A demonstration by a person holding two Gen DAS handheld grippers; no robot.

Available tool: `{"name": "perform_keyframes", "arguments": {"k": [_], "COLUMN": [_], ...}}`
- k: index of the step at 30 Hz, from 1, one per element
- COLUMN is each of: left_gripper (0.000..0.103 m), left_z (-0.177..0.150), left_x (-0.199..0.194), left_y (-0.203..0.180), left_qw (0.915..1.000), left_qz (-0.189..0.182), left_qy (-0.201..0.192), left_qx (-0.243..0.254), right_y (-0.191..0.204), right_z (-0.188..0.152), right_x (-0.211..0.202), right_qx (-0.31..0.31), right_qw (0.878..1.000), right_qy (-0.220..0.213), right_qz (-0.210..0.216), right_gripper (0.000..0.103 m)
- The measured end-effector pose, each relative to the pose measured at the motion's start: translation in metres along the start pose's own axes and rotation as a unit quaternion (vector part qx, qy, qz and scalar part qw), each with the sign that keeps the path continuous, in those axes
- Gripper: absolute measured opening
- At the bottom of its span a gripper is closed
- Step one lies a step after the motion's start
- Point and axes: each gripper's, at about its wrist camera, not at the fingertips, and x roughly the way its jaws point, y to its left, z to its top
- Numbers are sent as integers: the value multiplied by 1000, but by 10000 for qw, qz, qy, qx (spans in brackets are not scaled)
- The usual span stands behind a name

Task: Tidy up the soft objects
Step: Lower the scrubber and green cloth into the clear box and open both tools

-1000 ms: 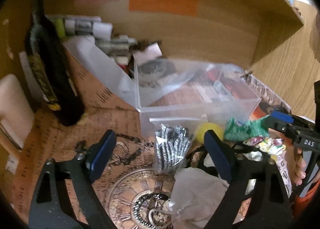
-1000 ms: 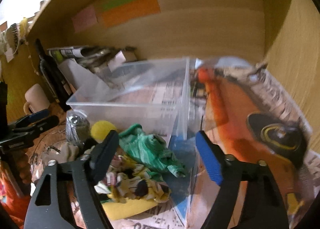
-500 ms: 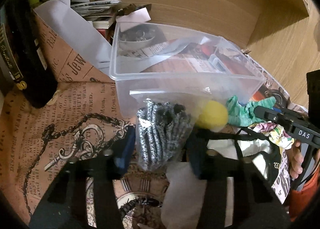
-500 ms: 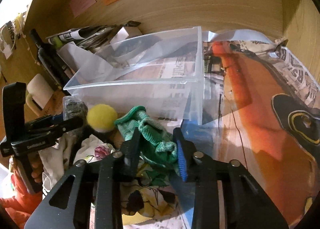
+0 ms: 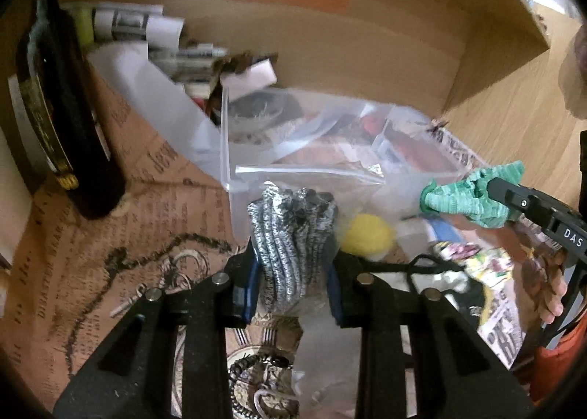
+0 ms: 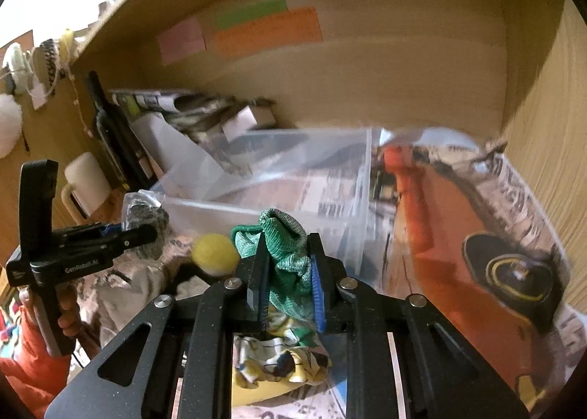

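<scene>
My left gripper (image 5: 291, 281) is shut on a grey-and-black knitted item in a clear bag (image 5: 290, 235) and holds it just in front of the clear plastic bin (image 5: 234, 133). My right gripper (image 6: 288, 283) is shut on a green knitted cloth (image 6: 288, 254), lifted in front of the bin's near wall (image 6: 227, 215); it also shows in the left wrist view (image 5: 466, 195). A yellow soft ball (image 5: 367, 235) lies by the bin. A yellow patterned cloth (image 6: 279, 364) lies under the right gripper.
A dark bottle (image 5: 62, 118) stands at the left. Rolled papers and clutter (image 5: 154, 37) lie behind the bin. A black strap and white cloth (image 5: 433, 272) lie on the printed paper. Wooden walls close the back and right.
Both grippers closed from open: the left on the bagged grey knit, the right on the green cloth. Both have since lifted their items off the pile.
</scene>
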Motion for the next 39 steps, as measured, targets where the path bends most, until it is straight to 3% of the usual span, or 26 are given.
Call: {"name": "perform_keyframes", "arguments": {"k": [9, 17, 22, 31, 39], "left_gripper": [31, 31, 31, 31, 31], "left_z": [36, 70, 83, 91, 96], "left_x": [-40, -28, -4, 61, 100], "left_y": [-9, -8, -8, -5, 3], "left_qw": [9980, 9980, 9994, 9973, 9931], "left_qz": [-115, -115, -54, -74, -127], "left_qy": [-610, -618, -304, 703, 1152], "left_qx": [97, 80, 144, 192, 150], "right_y": [8, 6, 7, -2, -8], "right_z": [23, 49, 57, 64, 66], "right_x": [-28, -18, 4, 61, 102], "right_qx": [-80, -195, -310, -446, -573], "right_qw": [9976, 9953, 9967, 9986, 9968], "right_qy": [-690, -946, -745, -73, 446], "right_qz": [78, -16, -110, -280, -338], "right_gripper": [17, 17, 17, 17, 17]}}
